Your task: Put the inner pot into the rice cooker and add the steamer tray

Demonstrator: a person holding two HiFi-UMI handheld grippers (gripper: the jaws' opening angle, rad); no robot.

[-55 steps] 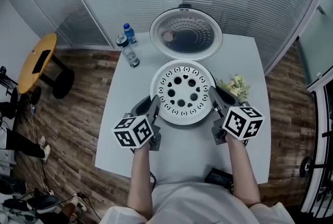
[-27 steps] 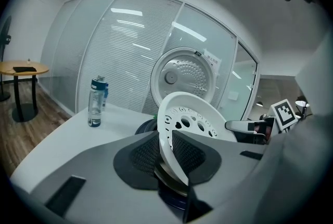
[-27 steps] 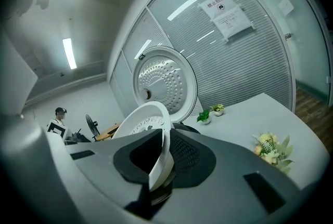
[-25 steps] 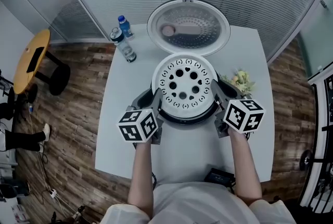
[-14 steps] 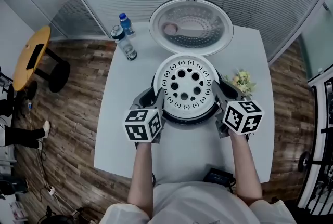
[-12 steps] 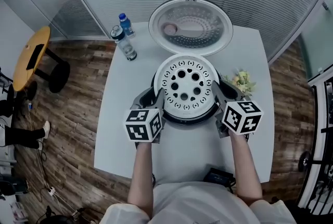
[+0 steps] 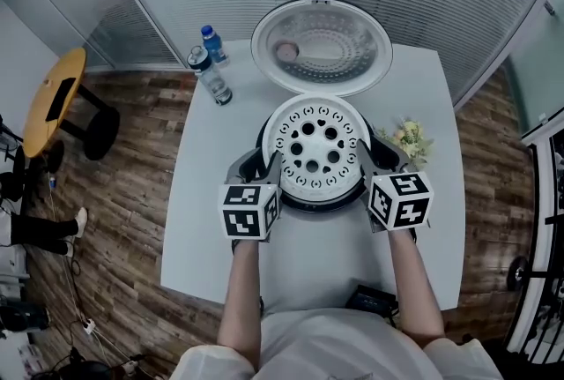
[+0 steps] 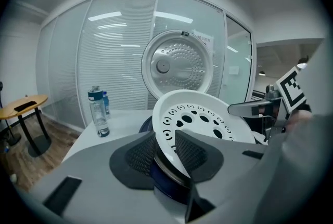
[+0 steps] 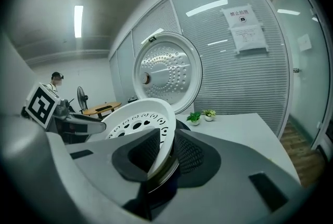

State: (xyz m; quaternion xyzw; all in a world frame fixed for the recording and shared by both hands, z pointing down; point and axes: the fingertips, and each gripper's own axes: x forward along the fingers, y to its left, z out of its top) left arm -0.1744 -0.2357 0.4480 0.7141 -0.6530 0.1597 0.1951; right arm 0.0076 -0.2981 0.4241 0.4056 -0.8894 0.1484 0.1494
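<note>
a white table fills the centre. the rice cooker stands mid-table, two bottles upper left, a small plant right.

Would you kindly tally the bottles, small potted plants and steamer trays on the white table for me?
Bottles: 2
Potted plants: 2
Steamer tray: 1
Total: 5

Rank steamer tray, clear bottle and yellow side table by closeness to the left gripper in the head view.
1. Steamer tray: rim between the left gripper's jaws, which have just been opening.
2. Clear bottle: farther back, left.
3. Yellow side table: farthest, far left.
</note>
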